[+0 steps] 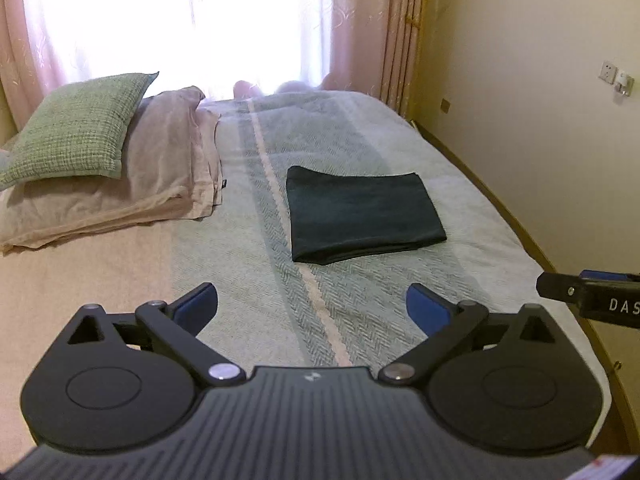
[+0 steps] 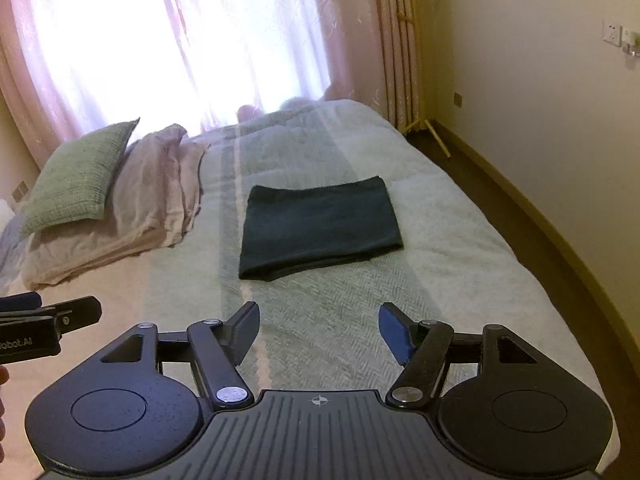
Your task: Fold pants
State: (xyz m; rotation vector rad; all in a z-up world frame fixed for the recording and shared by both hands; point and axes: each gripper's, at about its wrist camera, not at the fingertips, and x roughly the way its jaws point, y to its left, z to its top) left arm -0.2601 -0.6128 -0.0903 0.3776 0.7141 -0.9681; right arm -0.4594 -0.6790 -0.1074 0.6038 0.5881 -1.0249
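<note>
Right wrist view only: dark floor strip [image 2: 500, 184] between bed and wall at 2 o'clock, a thin wooden stick [image 2: 438, 140] leaning at the curtain foot, and a fingertip of the person [image 2: 3, 376] at the 9 o'clock edge. The left wrist view hides that floor behind the bed edge.

Each view catches the other tool at its margin: the right gripper [image 1: 312, 308] [image 2: 592, 304]... corrected entry follows.

Left gripper [image 1: 312, 308]: fingers spread wide, nothing between them, hovering above the bedspread [image 1: 360, 320]. Right gripper [image 2: 319, 332]: fingers likewise spread, empty.

Pants [image 1: 364, 216] [image 2: 318, 228]: dark teal-black, folded into a compact flat rectangle, layered fold edge thick along the near side, surface smooth. They lie on the bedspread at 12 o'clock from both grippers, well apart from the fingers, right of the pale stripe [image 1: 276, 184].

Long axis runs 9 to 3 o'clock, across the bed; near edge tilts slightly, right end farther away.

Green cushion [image 1: 76, 128] on pink pillows [image 1: 120, 200] at 10 o'clock.
</note>
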